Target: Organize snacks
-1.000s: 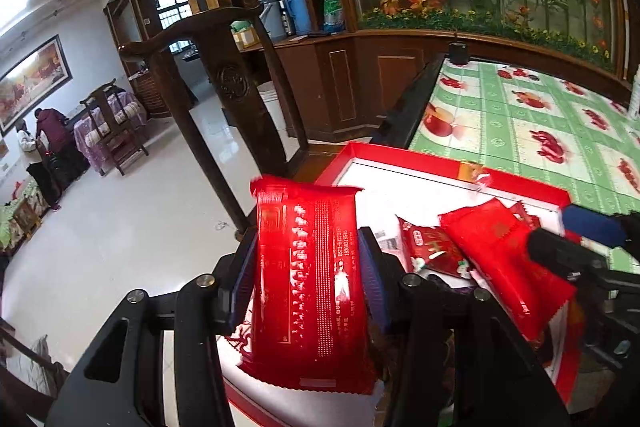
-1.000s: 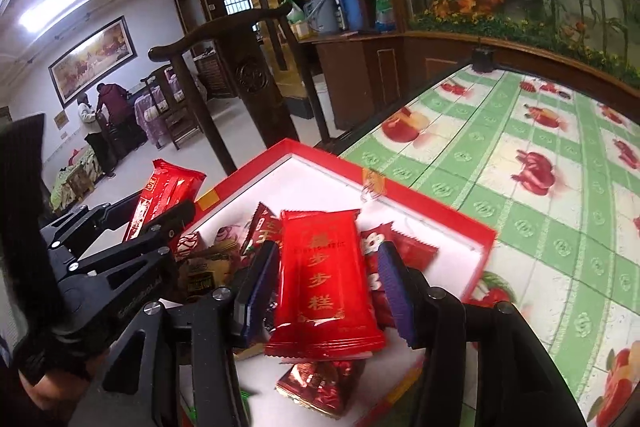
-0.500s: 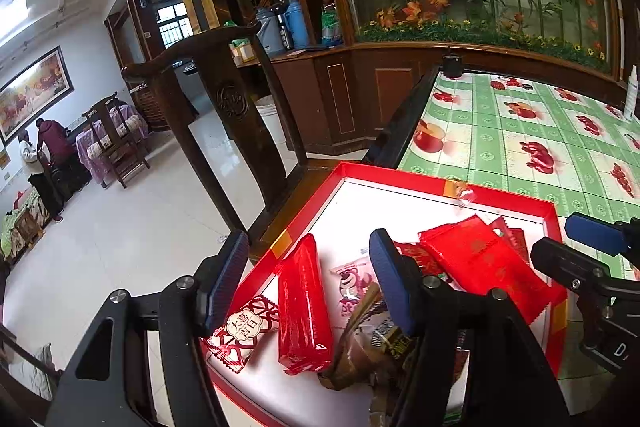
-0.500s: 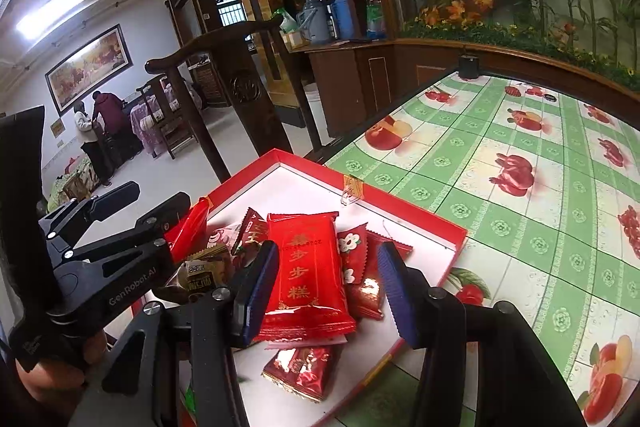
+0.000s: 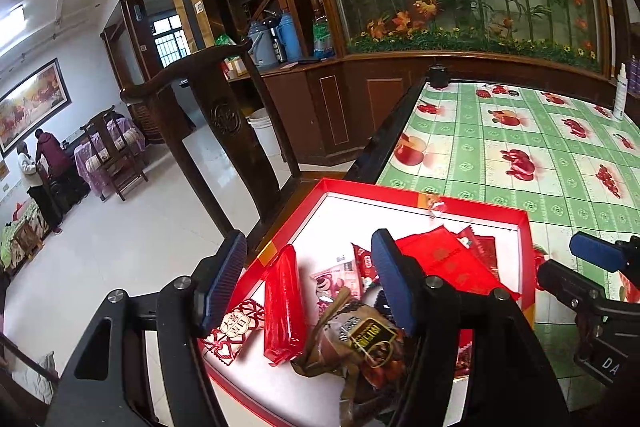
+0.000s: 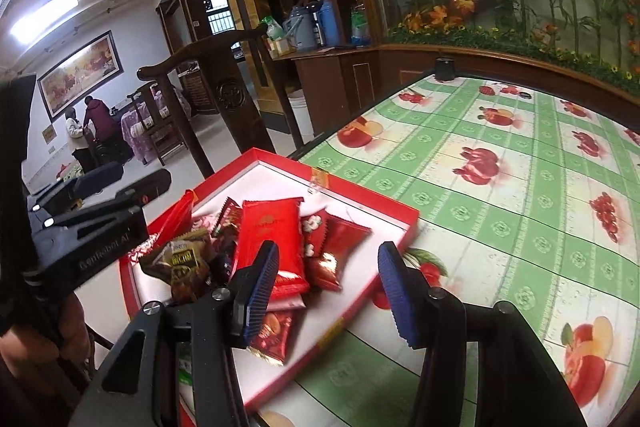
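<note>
Through my left wrist camera, my left claw stands wide apart with nothing between its blue pads. Under it sits the red box, white inside, at the edge of the green fruit-print tablecloth. A long red snack pack lies in the box between my fingers. Just beside it are a white-and-red wrapped sweet, a pink bear packet and a brown wrapper. A dark wooden chair stands beyond the box.

Through my right wrist camera, my right claw is wide too, holding nothing. A flat red snack pack tops the pile in the red box, with smaller red packets touching its right side. My left claw hangs over the box's left part.
</note>
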A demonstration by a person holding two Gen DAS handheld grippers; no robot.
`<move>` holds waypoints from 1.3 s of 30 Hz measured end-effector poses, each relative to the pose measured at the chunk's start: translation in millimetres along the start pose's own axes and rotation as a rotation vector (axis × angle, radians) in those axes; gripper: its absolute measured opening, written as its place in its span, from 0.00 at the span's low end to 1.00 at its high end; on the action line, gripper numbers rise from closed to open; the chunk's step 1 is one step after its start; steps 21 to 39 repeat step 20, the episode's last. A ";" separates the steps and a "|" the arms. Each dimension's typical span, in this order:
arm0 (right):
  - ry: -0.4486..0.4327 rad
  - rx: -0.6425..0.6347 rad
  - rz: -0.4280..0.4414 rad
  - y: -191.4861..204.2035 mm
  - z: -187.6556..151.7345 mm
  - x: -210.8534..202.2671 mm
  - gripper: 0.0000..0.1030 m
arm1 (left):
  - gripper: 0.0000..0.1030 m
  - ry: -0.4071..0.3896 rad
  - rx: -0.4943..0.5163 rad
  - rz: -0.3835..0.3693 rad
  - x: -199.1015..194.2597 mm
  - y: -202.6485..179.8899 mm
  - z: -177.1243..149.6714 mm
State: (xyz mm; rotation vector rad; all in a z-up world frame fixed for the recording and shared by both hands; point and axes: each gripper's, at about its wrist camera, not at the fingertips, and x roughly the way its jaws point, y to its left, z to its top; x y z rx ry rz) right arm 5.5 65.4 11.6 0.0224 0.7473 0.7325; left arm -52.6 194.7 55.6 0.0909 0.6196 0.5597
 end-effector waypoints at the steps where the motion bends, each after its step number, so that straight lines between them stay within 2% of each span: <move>1: -0.001 0.001 -0.004 -1.8 -1.1 -1.7 0.52 | 0.63 -0.002 0.004 0.000 -1.4 -1.8 0.5; 2: -0.001 0.003 -0.007 -3.8 -2.8 -4.0 0.52 | 0.63 -0.003 0.006 0.001 -2.6 -2.9 0.5; 4: -0.002 0.008 -0.009 -7.3 -5.8 -8.2 0.52 | 0.74 -0.001 0.013 0.005 -5.1 -6.6 1.3; 5: -0.002 0.010 -0.010 -9.1 -7.4 -10.2 0.52 | 0.83 -0.001 0.016 0.010 -6.3 -8.2 1.6; 7: 0.001 0.011 -0.009 -11.7 -12.6 -13.8 0.52 | 0.83 -0.003 0.026 0.010 -9.7 -11.5 1.4; 10: 0.008 0.007 -0.012 -14.4 -20.3 -16.7 0.52 | 0.83 0.030 0.045 -0.055 -9.2 -20.8 1.5; 16: 0.038 -0.017 -0.006 -15.3 -35.0 -15.8 0.52 | 0.83 0.082 0.063 -0.102 -4.1 -36.2 -5.8; 18: 0.044 -0.015 -0.010 -17.5 -38.4 -15.2 0.52 | 0.83 0.062 0.043 -0.106 -8.1 -36.7 -8.1; 20: 0.048 -0.008 -0.012 -21.1 -40.6 -14.8 0.52 | 0.83 0.048 0.025 -0.147 -11.6 -36.0 -7.8; 39: 0.048 -0.008 -0.012 -21.1 -40.6 -14.8 0.52 | 0.83 0.048 0.025 -0.147 -11.6 -36.0 -7.8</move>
